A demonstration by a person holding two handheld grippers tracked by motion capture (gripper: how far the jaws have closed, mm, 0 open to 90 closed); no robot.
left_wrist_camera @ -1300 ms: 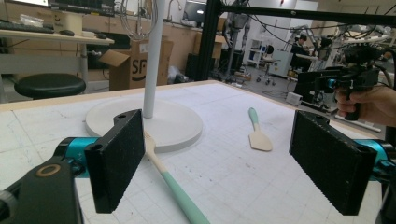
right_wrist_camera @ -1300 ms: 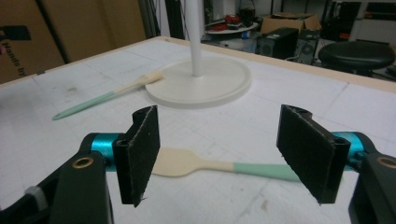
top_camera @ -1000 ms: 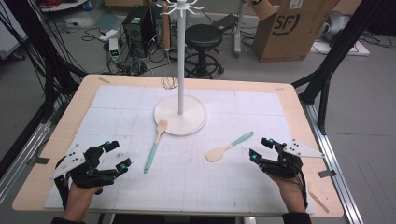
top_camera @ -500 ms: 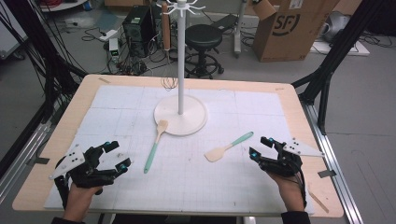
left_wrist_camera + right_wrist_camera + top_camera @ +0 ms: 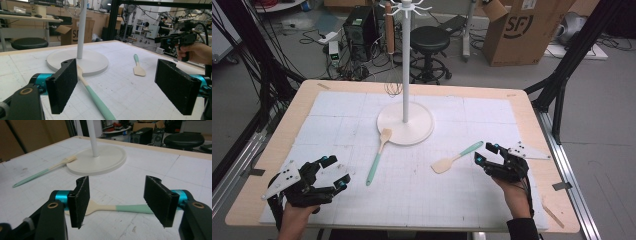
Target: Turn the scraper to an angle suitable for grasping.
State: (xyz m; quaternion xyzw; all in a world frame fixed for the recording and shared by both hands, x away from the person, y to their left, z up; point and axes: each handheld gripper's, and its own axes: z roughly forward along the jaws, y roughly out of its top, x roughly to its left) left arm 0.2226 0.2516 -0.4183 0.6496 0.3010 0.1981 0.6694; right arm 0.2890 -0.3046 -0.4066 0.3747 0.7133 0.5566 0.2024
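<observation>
A white stand (image 5: 405, 125) with a round base and a tall pole stands mid-table. A wooden spoon with a mint handle (image 5: 377, 159) rests its head on the base's edge. A wooden spatula with a mint handle (image 5: 456, 158) lies to the right. My right gripper (image 5: 484, 153) sits at the spatula's handle end. In the right gripper view the spatula (image 5: 130, 208) lies crosswise under the open right gripper (image 5: 116, 200), whose jaws have just been closing without touching it. My left gripper (image 5: 337, 171) rests open at the front left, and in its own view the left gripper (image 5: 116, 85) frames the spoon (image 5: 97, 100).
A white gridded mat (image 5: 422, 200) covers the wooden table (image 5: 542, 130). A stool (image 5: 429, 40), a cardboard box (image 5: 517, 30) and cables sit on the floor beyond the far edge. In the left gripper view the other hand (image 5: 195, 52) and its gripper show at the right.
The right gripper has edged a little toward the spatula's handle and its jaws look slightly narrower. The left gripper has stayed still.
</observation>
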